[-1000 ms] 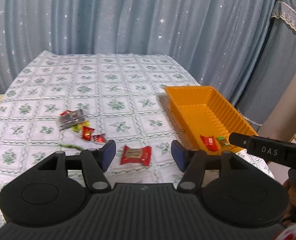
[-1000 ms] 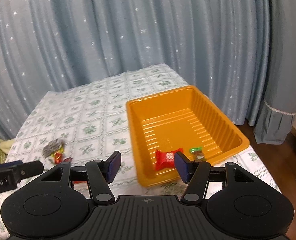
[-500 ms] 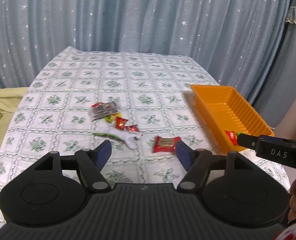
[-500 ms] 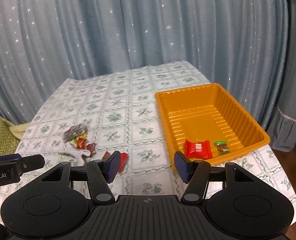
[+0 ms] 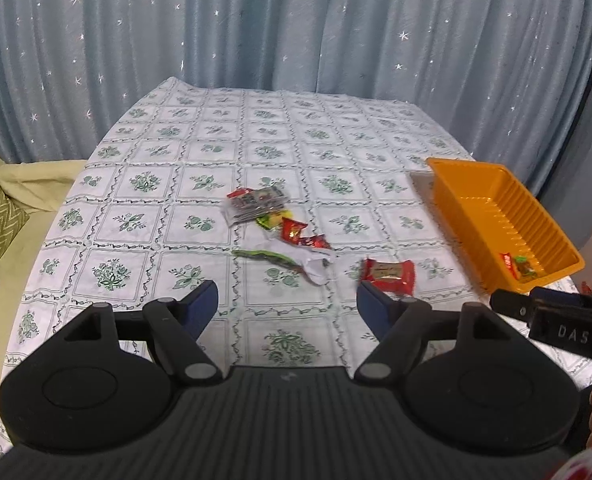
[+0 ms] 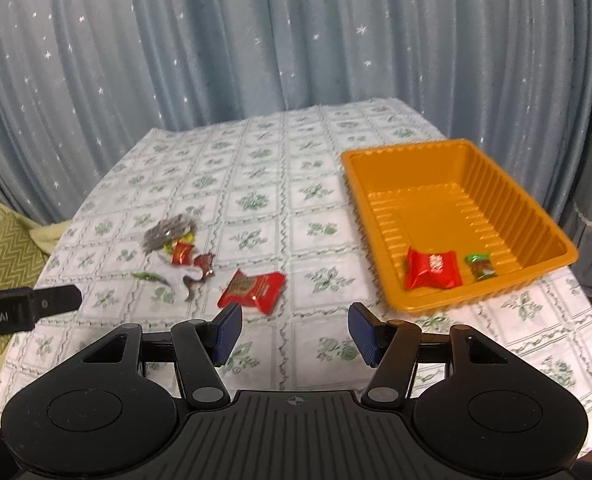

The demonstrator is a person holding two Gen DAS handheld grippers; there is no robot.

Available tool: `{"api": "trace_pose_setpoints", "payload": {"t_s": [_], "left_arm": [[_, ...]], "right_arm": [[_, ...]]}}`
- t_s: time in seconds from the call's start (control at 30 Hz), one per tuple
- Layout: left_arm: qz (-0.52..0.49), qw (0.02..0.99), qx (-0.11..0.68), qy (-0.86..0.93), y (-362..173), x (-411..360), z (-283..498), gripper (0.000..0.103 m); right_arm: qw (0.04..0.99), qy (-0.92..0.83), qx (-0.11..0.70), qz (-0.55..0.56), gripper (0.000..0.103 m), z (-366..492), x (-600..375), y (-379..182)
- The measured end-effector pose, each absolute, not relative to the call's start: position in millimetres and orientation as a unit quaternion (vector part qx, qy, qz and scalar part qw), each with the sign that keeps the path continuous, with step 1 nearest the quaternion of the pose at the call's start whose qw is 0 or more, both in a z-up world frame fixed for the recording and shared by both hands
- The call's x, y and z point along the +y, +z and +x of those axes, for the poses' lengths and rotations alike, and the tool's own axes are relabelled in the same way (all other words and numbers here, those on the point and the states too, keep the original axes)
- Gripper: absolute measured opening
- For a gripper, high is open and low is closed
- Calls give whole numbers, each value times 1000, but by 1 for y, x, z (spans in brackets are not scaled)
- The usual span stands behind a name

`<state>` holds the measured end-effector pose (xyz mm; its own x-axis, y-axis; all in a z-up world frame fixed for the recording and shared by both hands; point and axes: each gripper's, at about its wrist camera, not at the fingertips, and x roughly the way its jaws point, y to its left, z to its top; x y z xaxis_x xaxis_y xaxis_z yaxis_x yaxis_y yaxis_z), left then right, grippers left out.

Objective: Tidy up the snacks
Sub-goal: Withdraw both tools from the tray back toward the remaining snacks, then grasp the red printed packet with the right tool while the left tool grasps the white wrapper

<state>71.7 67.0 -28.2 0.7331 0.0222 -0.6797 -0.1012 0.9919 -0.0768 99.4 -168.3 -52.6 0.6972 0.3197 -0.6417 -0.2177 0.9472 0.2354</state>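
Left gripper (image 5: 287,304) fills the bottom of the left wrist view, its jaws opening with nothing between them, only patterned tabletop (image 5: 200,152) showing in the gap. Just above its right-hand pad lies a red square packet (image 5: 387,274), and up and left of that, mid-frame, sits the loose heap of snacks (image 5: 274,224): a clear bag of dark pieces, small red and yellow sweets, a green strip and a white wrapper. At the right edge the orange tray (image 5: 471,196) stands on the tabletop, with a red packet and a green-topped sweet in its near corner.

In the right wrist view the right gripper (image 6: 294,330) is also empty, its jaws standing part open over bare cloth. The red square packet (image 6: 252,287) lies just above its left-hand pad, the heap (image 6: 176,246) further up and left. At the right of the frame the tray (image 6: 395,160) holds a red pouch (image 6: 432,269) and a small green-wrapped sweet (image 6: 480,266), side by side near its front wall; the rest of its ribbed floor is bare.

By my reckoning two snacks are sorted and a fresh pick is in hand. The red square packet looks the likeliest target; it lies flat, so whichever gripper goes for it must come down low and pinch an edge.
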Motion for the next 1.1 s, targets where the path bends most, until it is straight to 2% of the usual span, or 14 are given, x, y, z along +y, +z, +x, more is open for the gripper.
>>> {"api": "trace_pose_setpoints", "payload": {"t_s": [0.57,0.63,0.7,0.77,1.1], "left_arm": [[-14,913,407,10,-65,92,126,76],[3,912,410,0,-68,93,131,76],[17,909,416,-8,-72,96,136,77],[22,907,421,-14,-76,100,140,77],[40,902,430,-25,-87,111,157,78]], "right_arm": [[901,193,388,30,59,143,-128,-101],[899,196,390,20,61,150,-121,-106],[898,199,392,12,70,156,-117,-111],[897,202,392,3,73,162,-113,-115],[896,209,390,-38,73,197,-98,-135]]}}
